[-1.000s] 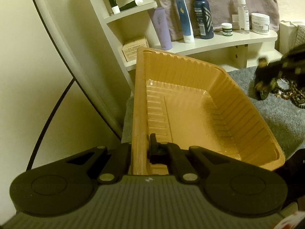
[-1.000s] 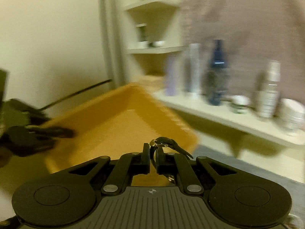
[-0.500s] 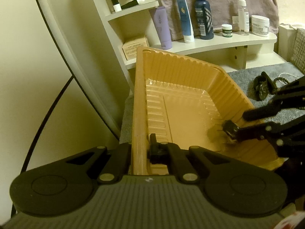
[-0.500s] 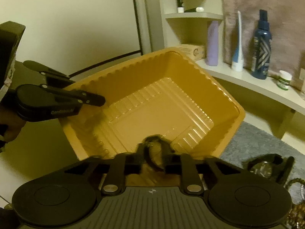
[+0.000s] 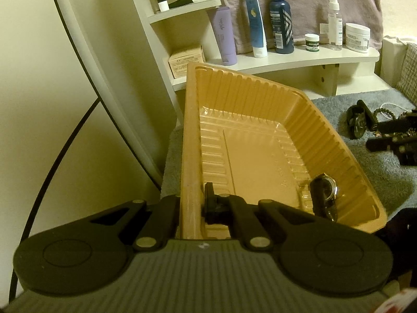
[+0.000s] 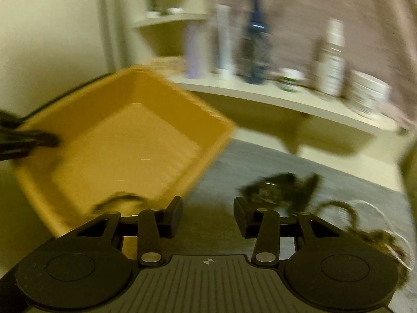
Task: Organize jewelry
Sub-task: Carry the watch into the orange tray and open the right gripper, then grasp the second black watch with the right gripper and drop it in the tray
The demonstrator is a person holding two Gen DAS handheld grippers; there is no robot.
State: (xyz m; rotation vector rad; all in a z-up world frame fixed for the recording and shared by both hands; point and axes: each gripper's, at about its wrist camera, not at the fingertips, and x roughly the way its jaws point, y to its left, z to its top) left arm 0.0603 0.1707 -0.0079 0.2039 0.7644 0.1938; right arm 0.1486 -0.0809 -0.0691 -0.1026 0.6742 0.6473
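My left gripper [image 5: 192, 204] is shut on the near left rim of an orange ribbed plastic tray [image 5: 260, 109] and holds it tilted above a grey towel. A black wristwatch [image 5: 324, 191] lies in the tray's near right corner. My right gripper [image 6: 208, 217] is open and empty, just right of the tray [image 6: 125, 130]; the view is blurred. Another black watch [image 5: 358, 122] and a beaded chain [image 5: 385, 112] lie on the towel at the right. They also show blurred in the right wrist view: the watch [image 6: 276, 187] and the chain [image 6: 365, 224].
A cream shelf [image 5: 286, 60] behind the tray holds several bottles, tubes and jars. A small box [image 5: 186, 60] sits on its lower left part. A mirror edge [image 5: 86, 65] and a black cable run along the left wall. The grey towel [image 5: 385, 172] covers the surface.
My right gripper has opened, dropped the black watch into the tray's near right corner, and pulled back to the right. My left gripper still holds the tray rim.
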